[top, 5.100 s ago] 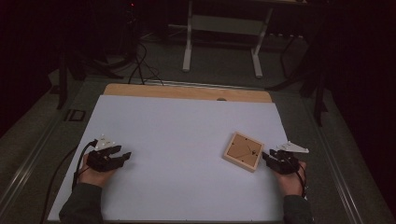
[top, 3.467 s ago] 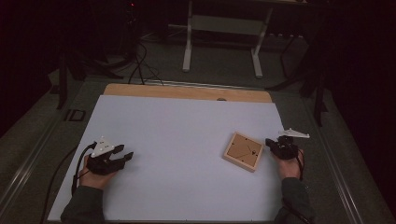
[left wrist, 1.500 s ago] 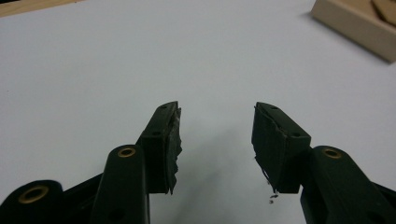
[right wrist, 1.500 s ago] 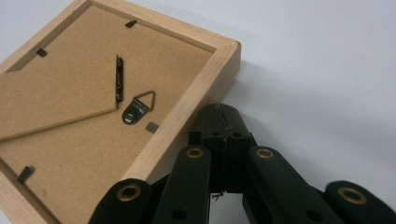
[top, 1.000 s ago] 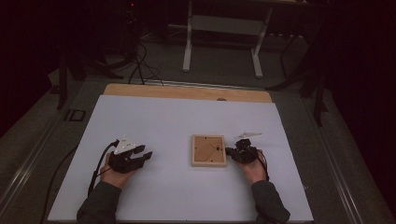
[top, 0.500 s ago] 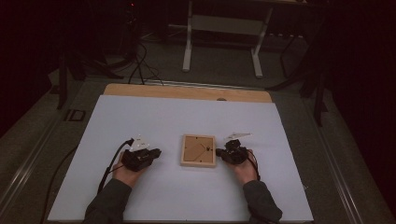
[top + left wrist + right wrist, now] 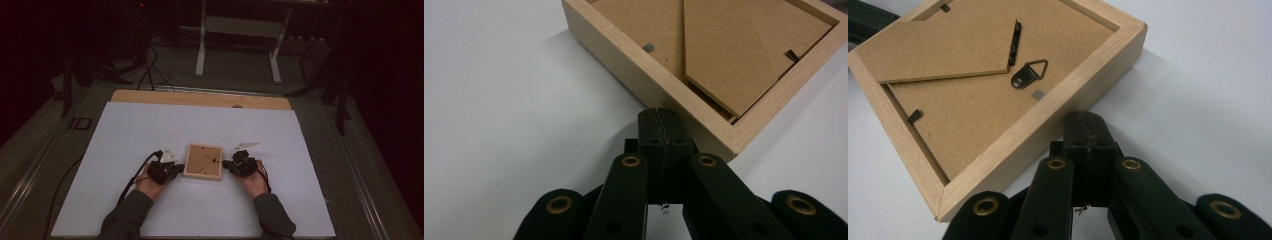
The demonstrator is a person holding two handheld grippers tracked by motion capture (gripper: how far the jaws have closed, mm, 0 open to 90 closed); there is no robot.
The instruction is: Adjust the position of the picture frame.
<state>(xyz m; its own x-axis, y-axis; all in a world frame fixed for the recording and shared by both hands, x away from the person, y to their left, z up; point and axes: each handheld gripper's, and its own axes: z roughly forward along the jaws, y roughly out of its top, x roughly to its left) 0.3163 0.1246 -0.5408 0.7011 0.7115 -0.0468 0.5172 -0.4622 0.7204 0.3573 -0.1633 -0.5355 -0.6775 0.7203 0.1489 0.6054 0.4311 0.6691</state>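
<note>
Jaws closing tight on both sides, gripping nothing: left gripper (image 7: 176, 170) has just been shutting against one edge of the wooden picture frame (image 7: 203, 162), right gripper (image 7: 229, 164) pressing opposite, frame lying face-down mid-table (image 7: 125, 130).

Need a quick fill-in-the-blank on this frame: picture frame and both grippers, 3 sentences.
1. The wooden picture frame lies with its ____ side facing up.
2. The left gripper has its jaws ____, tips at the frame's side.
3. The right gripper sits at the frame's ____ side in the high view, on the white table.

Missing words: back; shut; right
</note>
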